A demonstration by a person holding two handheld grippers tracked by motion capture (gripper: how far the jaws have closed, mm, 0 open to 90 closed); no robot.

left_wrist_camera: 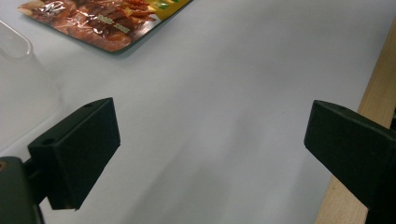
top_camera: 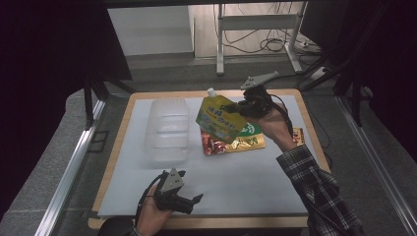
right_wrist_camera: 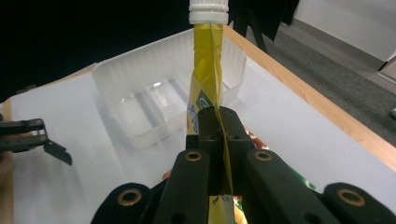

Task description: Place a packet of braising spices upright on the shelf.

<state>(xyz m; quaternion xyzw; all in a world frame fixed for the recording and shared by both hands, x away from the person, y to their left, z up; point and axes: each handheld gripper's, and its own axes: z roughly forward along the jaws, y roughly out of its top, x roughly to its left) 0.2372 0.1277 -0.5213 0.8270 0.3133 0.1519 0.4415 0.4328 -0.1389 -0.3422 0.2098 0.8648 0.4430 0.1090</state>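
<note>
A yellow-green spout pouch point(top_camera: 220, 118) with a white cap point(right_wrist_camera: 208, 10) hangs tilted above the white mat point(top_camera: 236, 182), just right of a clear plastic container point(top_camera: 167, 130). My right gripper point(top_camera: 240, 109) is shut on the pouch's edge; in the right gripper view the jaws pinch the thin yellow pouch point(right_wrist_camera: 208, 60) at the gripper point(right_wrist_camera: 217, 126), with the container point(right_wrist_camera: 163, 93) behind it. My left gripper point(top_camera: 186, 199) rests near the front edge of the table, open and holding nothing. In the left gripper view the left gripper point(left_wrist_camera: 210, 135) has bare mat between its jaws.
Under the lifted pouch lie a red-brown snack pouch point(top_camera: 212, 143) and a gold-and-green pouch point(top_camera: 250, 137). An orange packet point(top_camera: 298, 135) lies by the right wrist. The snack pouch point(left_wrist_camera: 102, 23) lies ahead of the left gripper, and the table's wooden edge point(left_wrist_camera: 378, 70) runs beside it.
</note>
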